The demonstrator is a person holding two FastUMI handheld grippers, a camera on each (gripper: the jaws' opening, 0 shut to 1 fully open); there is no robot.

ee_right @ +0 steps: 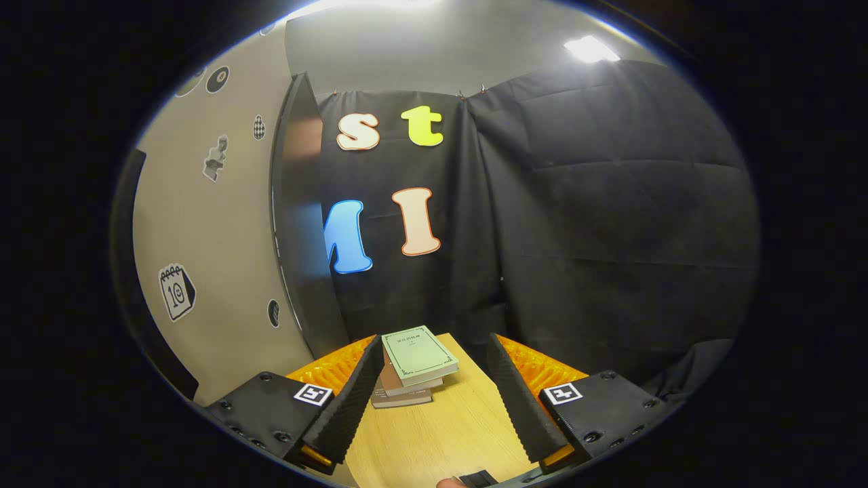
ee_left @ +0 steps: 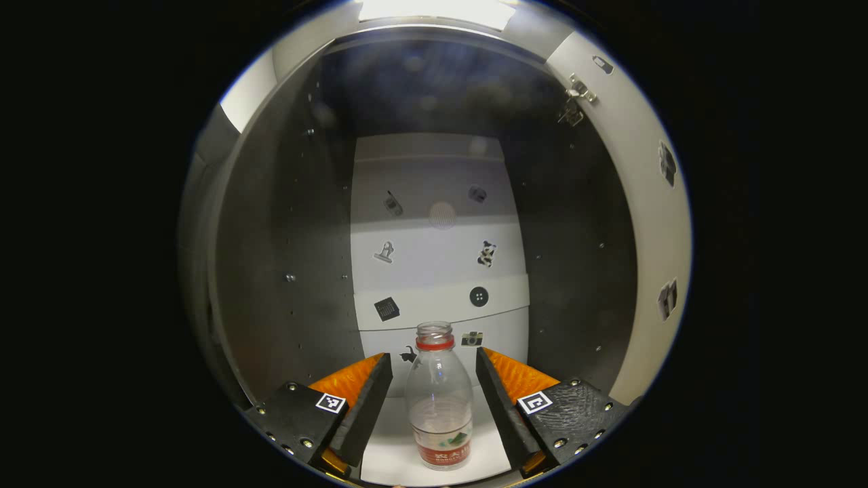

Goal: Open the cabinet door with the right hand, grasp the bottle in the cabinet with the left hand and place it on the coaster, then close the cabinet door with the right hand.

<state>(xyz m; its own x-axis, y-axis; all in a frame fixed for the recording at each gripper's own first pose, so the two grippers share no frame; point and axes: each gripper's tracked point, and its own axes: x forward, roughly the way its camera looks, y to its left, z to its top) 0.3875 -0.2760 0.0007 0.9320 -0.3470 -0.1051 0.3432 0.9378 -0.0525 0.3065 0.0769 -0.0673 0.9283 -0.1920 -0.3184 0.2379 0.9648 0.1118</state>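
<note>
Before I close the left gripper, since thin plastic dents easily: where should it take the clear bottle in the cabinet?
Grip the clear plastic bottle on its straight body below the shoulder, coming straight in from the front. It stands upright, centred between the open left gripper fingers, with gaps either side.

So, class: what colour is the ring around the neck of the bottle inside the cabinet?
Red. The ring sits just below the bottle mouth, clearest in the left gripper view.

1. The bottle (ee_left: 439, 400) is clear glossy plastic with a red neck ring and a paper-looking label.
2. Cabinet side walls (ee_left: 298, 271) look dark and matt, the door (ee_right: 298, 224) has some sheen.
3. Table (ee_right: 441, 427) is pale wood grain, and the finger pads (ee_right: 349, 400) are ribbed black foam-ish stuff.
</note>
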